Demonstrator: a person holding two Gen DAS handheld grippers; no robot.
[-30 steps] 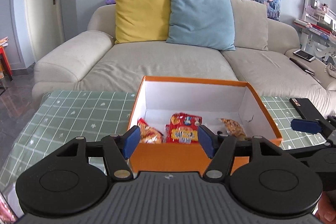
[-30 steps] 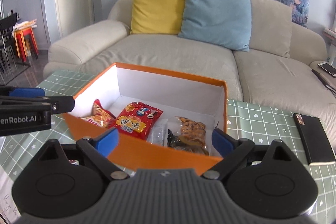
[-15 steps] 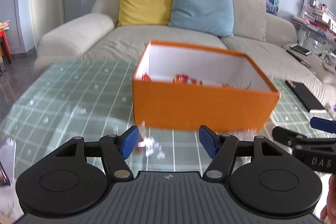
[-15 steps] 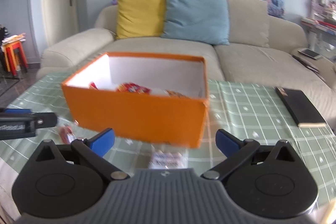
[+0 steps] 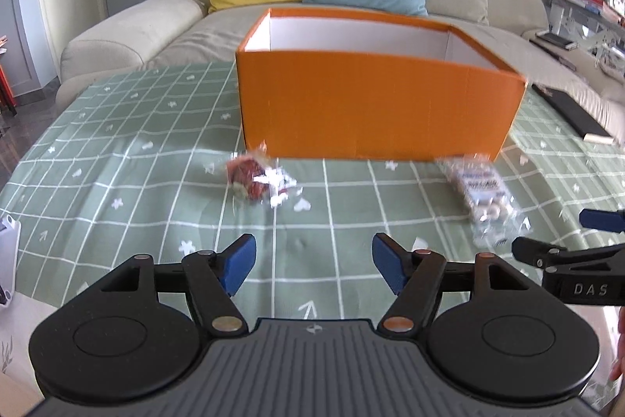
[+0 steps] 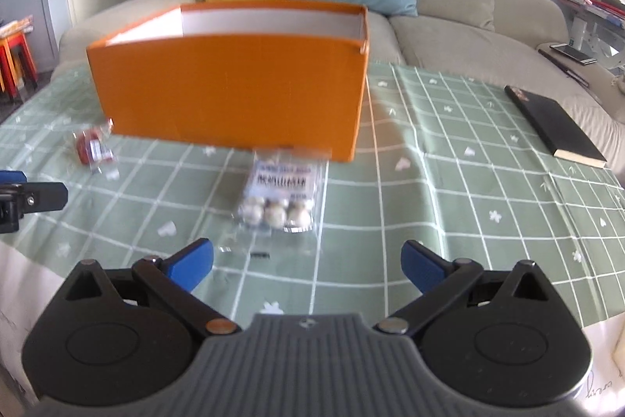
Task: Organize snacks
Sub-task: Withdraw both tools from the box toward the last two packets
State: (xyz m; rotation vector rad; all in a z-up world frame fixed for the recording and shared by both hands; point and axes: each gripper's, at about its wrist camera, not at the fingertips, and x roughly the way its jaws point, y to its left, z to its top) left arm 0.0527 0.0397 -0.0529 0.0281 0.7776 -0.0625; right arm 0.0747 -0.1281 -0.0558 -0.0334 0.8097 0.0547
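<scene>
Two snacks are sitting loose on the counter point(image 5: 117, 151) in front of the orange box point(image 5: 375, 108): a small red packet point(image 5: 256, 178) on the left and a clear pack of white balls point(image 6: 279, 194) more to the right, its far end just about touching the box's front wall. The left gripper point(image 5: 314, 262) hovers short of the red packet, jaws spread wide with nothing in them. The right gripper point(image 6: 306, 260) is lined up just before the ball pack, jaws even wider, also empty.

Looks like the pickup step is next. The ball pack's long axis runs away from the right gripper toward the box, label end far, balls end near, so coming straight in and pinching across the short width should work. That film is crinkly and slippery, so probably best to go low and bite the packed middle, not the loose flap. The red packet is blurry; it seems to lie at a slant, but its exact direction is hard to call.
</scene>
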